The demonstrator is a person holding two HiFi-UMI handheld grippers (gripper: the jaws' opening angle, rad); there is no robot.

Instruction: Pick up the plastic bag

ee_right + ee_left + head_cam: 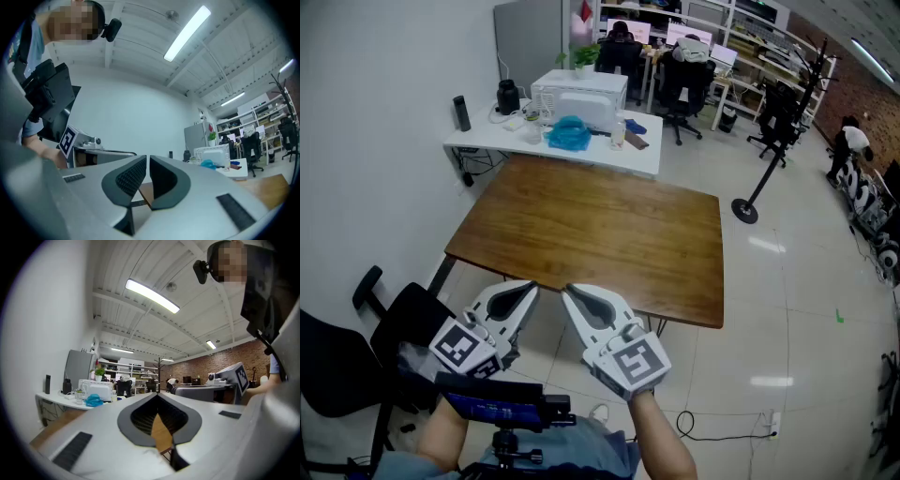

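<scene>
The blue bag (569, 133) lies crumpled on the white desk (483, 141), past the far edge of the brown table (609, 234) and straight ahead of us, well out of reach. We judge neither hand clearly nearer. Our left gripper (532, 286) is pressed together and empty. Our right gripper (566, 292) stands a narrow slit apart, with nothing between.

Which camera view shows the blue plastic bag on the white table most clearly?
The head view: the blue plastic bag lies unobstructed on the white table, seen from above. Both gripper views show the bag only as a tiny distant patch.
</scene>
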